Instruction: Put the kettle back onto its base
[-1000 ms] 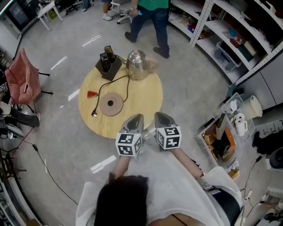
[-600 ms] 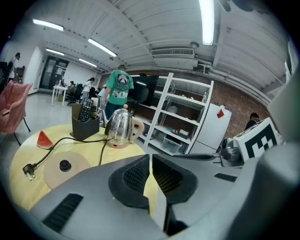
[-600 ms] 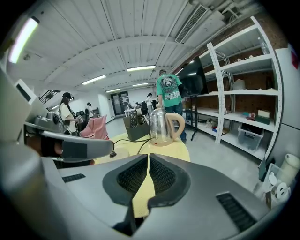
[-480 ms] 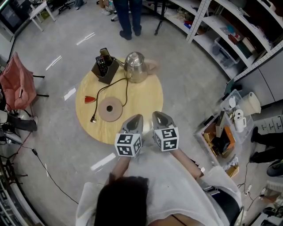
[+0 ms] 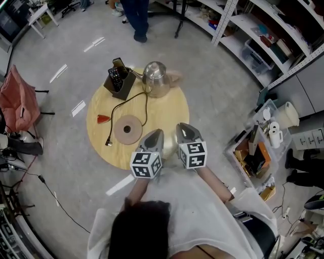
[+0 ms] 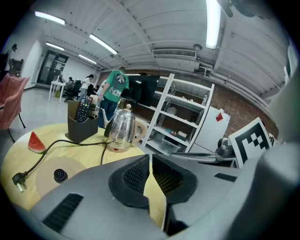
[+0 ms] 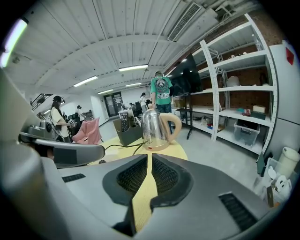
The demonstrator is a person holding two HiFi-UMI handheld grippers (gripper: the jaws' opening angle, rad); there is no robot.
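Observation:
A steel kettle (image 5: pixel 156 78) with a beige handle stands at the far edge of the round wooden table (image 5: pixel 167 114). Its round base (image 5: pixel 128 129) lies nearer, left of centre, with its black cord trailing to a loose plug (image 5: pixel 108 143). Both grippers hover side by side over the table's near edge, well short of kettle and base. My left gripper (image 5: pixel 155 135) is shut with nothing in it, and so is my right gripper (image 5: pixel 183 127). The left gripper view shows the kettle (image 6: pixel 121 133) and base (image 6: pixel 58 174) beyond the left gripper (image 6: pixel 150 158). The right gripper (image 7: pixel 150 157) faces the kettle (image 7: pixel 155 129).
A dark holder (image 5: pixel 119 81) with remotes stands left of the kettle, and a red watermelon-slice toy (image 5: pixel 104 119) lies at the table's left edge. A person's legs (image 5: pixel 134 15) stand beyond the table. Shelving (image 5: pixel 263 40) and floor clutter (image 5: pixel 253 157) lie to the right, a pink chair (image 5: pixel 20 101) to the left.
Both grippers have moved forward together, onto the table's near edge. The person behind the table has walked off toward the far left.

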